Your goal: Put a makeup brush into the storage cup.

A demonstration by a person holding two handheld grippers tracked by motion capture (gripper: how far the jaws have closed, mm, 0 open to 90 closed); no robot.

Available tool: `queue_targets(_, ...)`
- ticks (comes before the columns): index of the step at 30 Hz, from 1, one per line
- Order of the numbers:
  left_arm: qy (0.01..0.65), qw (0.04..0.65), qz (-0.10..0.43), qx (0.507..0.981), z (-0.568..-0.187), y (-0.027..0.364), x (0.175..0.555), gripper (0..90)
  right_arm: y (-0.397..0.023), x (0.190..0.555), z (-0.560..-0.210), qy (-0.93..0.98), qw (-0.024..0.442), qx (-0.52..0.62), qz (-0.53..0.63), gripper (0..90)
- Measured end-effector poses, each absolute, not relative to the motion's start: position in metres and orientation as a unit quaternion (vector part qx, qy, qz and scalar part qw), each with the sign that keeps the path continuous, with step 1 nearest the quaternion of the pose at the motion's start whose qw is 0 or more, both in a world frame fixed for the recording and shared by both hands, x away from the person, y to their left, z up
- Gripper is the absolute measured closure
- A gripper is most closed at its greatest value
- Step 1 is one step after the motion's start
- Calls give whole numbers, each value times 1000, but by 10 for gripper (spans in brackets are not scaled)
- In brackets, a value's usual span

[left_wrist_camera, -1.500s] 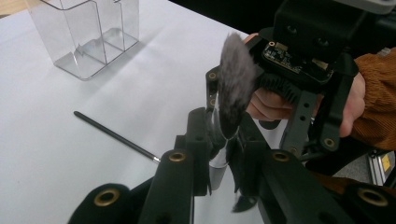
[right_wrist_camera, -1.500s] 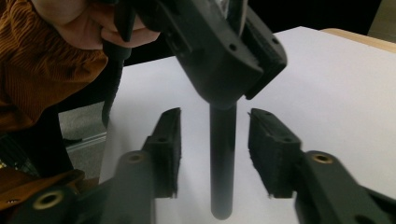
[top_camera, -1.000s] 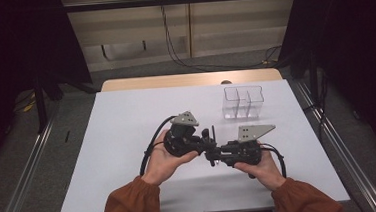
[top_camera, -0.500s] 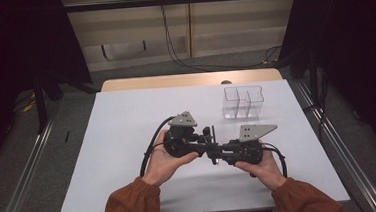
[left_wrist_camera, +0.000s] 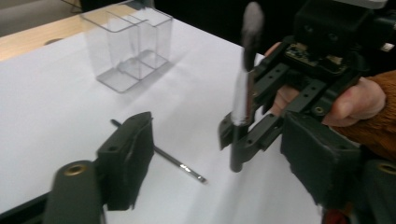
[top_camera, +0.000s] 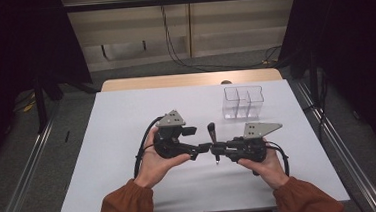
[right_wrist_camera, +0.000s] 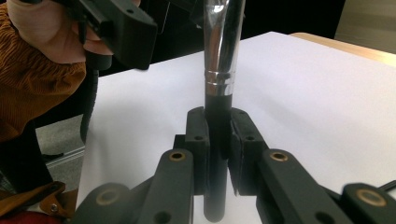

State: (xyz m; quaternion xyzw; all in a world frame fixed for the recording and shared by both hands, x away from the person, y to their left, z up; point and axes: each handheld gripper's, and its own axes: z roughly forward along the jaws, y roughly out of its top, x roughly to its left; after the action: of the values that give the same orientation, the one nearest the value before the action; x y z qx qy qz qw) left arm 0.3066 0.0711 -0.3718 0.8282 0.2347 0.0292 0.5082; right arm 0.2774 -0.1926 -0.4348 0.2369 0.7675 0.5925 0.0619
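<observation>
A makeup brush point(right_wrist_camera: 218, 70) with a black handle, silver ferrule and dark bristles point(left_wrist_camera: 252, 21) stands upright over the middle of the white table point(top_camera: 127, 120). My right gripper point(right_wrist_camera: 217, 116) is shut on its handle; in the high view that gripper point(top_camera: 218, 147) points left. My left gripper point(top_camera: 201, 146) faces it from the left. Its jaws have just been opening and now stand wide to either side of the brush point(left_wrist_camera: 240, 102), with the pads off it.
A clear box with compartments point(top_camera: 243, 102) stands at the back right of the table. A thin dark stick point(left_wrist_camera: 161, 153) lies on the white surface under the grippers. Metal rails run along both sides of the table.
My left gripper's jaws have spread apart and let go of the brush. The right gripper has kept still with the brush in it.
</observation>
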Motion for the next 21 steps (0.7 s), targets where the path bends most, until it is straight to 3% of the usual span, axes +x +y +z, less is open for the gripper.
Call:
queue_targets(4, 257, 513, 52, 818, -375, 77, 308, 110, -194, 279, -435, 769, 64, 240, 589, 801)
queue_targets(10, 255, 521, 72, 811, -378, 90, 305, 38, -197, 280, -434, 768, 73, 246, 587, 802)
queue_targets(21, 256, 521, 101, 808, -395, 115, 298, 35, -208, 281, -430, 762, 89, 256, 589, 801)
